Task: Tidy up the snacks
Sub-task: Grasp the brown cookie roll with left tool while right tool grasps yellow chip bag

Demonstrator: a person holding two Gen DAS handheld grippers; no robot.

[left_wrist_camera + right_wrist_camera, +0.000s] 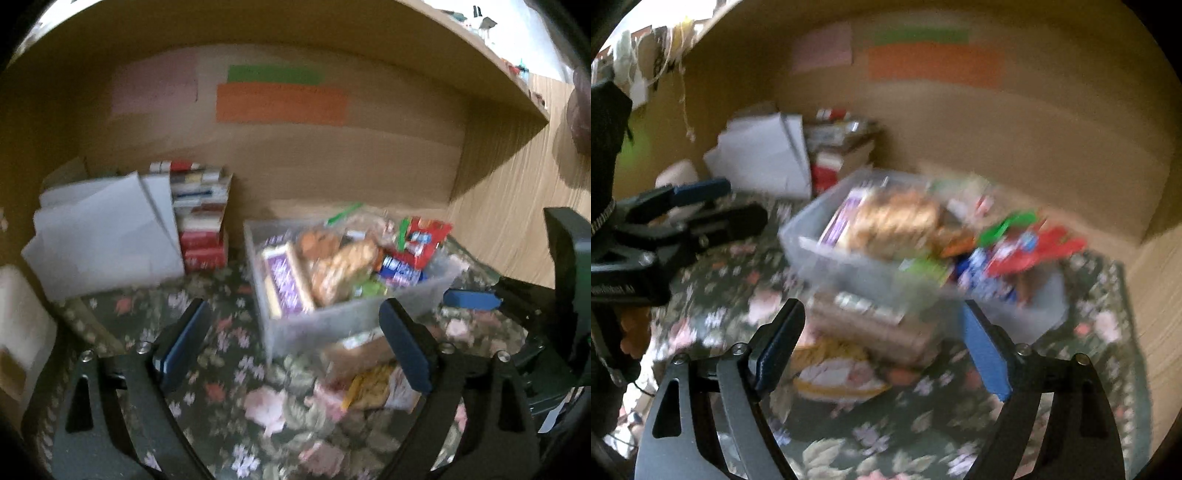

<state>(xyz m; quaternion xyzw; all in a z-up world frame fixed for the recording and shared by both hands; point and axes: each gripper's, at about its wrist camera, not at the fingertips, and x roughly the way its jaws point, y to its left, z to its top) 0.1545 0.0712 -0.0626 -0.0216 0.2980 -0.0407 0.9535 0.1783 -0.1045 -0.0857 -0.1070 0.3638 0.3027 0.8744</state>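
A clear plastic bin (332, 321) holds several snack packs: a purple box (286, 284), a tan cookie bag (343, 269) and red and blue wrappers (417, 240). It also shows in the right wrist view (849, 273). A brown pack (362, 350) and a yellow bag (373, 391) lie on the floral cloth in front of it, as in the right wrist view (834, 373). My left gripper (295, 343) is open and empty before the bin. My right gripper (882, 343) is open and empty above the loose packs.
White papers (107, 236) and a stack of boxes (201, 218) stand at the back left against a cardboard wall (332, 162) with coloured patches. A wooden panel (517, 206) closes the right side. The frames are blurred.
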